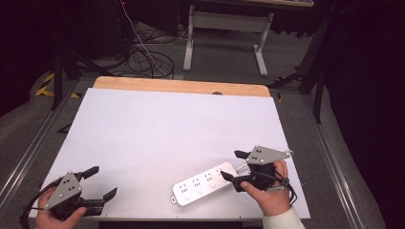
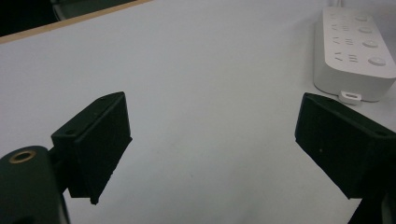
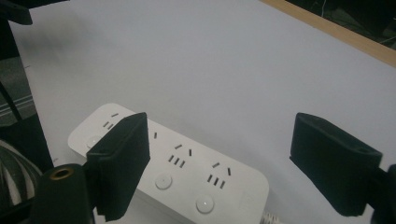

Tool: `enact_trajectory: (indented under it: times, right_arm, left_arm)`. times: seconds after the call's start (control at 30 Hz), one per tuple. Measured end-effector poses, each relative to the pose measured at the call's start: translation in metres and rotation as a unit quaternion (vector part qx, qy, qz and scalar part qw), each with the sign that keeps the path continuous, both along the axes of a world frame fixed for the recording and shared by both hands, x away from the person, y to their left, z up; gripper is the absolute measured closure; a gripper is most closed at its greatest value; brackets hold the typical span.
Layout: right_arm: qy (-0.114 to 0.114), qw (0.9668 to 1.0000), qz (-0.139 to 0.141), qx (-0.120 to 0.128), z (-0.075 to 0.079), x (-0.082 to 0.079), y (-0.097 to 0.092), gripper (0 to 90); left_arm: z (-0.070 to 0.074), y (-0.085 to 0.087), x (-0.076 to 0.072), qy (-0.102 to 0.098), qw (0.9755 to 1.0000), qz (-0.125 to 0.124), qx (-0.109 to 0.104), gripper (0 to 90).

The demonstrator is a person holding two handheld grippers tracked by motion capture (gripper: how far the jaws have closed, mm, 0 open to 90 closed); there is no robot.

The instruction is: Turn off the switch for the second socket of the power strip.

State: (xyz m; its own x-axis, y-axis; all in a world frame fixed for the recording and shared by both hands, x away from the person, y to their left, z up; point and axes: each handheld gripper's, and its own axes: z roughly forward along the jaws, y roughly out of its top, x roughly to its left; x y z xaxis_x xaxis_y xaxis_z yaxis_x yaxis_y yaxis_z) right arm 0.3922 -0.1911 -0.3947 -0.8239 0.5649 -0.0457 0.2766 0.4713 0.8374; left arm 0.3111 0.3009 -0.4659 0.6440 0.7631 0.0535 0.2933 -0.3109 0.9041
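Power strip (image 1: 206, 183) lies flat on the white bench (image 1: 162, 129) near its front right edge. Right gripper (image 1: 230, 166) hovers over its cord end, jaws spread wide. Left gripper (image 1: 101, 183) sits at the front left, also gaping, holding nothing.

Looking like a lab or recording room rather than a home. Sitting on grey carpet (image 1: 286, 52), a wooden-edged table (image 1: 181, 86) topped with a plain white board (image 1: 167, 129). Lying tangled on the floor behind, loose cables (image 1: 145, 57). Standing around in darkness, black stand legs (image 1: 58, 78) and a white metal desk frame (image 1: 224, 28).
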Motion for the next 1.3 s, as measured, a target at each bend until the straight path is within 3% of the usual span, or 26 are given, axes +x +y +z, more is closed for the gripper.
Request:
enact_trajectory:
  times: [0.23, 0.53, 0.87, 1.3]
  right_arm:
    - [0.007, 0.9994, -0.020, 0.026, -0.013, -0.002, -0.026, 15.7]
    - [-0.001, 0.9980, -0.038, 0.049, -0.027, -0.007, -0.048, 14.2]
    - [0.019, 0.9947, -0.064, 0.078, -0.047, -0.010, -0.069, 12.0]
    - [0.052, 0.9923, -0.082, 0.077, -0.073, -0.009, -0.089, 11.3]
  left_arm:
    - [0.000, -0.001, 0.000, -0.001, 1.0000, 0.000, 0.000, 11.1]
    - [0.000, -0.001, 0.000, 0.000, 1.0000, -0.001, 0.000, 10.8]
    - [0.000, -0.001, 0.000, -0.002, 1.0000, -0.002, 0.003, 10.6]
    - [0.000, -0.001, 0.000, 0.001, 1.0000, -0.002, 0.000, 10.5]
